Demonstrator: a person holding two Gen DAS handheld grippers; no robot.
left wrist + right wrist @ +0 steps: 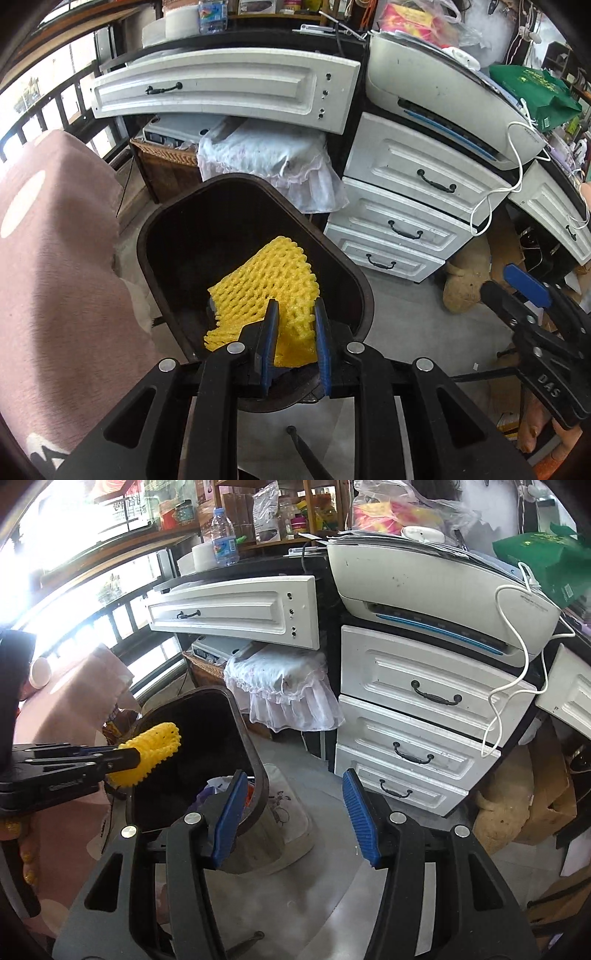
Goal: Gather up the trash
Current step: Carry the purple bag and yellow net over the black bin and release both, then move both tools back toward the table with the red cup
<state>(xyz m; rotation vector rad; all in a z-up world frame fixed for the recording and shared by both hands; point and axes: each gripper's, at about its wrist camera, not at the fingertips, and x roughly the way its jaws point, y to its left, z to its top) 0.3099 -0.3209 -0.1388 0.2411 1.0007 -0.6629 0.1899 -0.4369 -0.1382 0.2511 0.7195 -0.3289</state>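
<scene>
My left gripper [295, 314] is shut on a yellow foam fruit net [269, 280] and holds it over the open mouth of a dark brown trash bin [162, 229]. In the right wrist view the left gripper [136, 758] reaches in from the left, with the foam net [155, 746] above the bin [258, 771]. My right gripper [295, 782] is open and empty, just right of the bin's rim; it also shows at the right of the left wrist view [517, 288]. Some trash lies at the bin's bottom.
White drawers [417, 716] and a white printer [436, 587] stand behind the bin. A lace-covered basket [280, 679] sits under an open drawer front [236, 609]. A pink cloth-covered surface [55, 258] is on the left. Cardboard and a plush toy [506, 808] lie on the right floor.
</scene>
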